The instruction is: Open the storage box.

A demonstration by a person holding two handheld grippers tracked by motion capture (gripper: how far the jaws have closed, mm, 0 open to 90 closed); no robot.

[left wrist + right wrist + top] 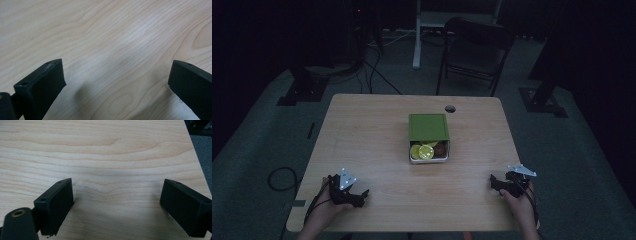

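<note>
Both jaws gaping and empty, the left gripper [362,194] and right gripper [493,183] are resting at the frame's bottom corners, risking tipping the centre's small green-lidded metal tin [428,129] of yellow and brown round pieces [427,151] on a clumsy approach.

Your pale wooden desk [372,135] carries a green-lidded tin [429,137] at its middle, half open over yellow and brown discs; your claws rest near its front edge.
</note>
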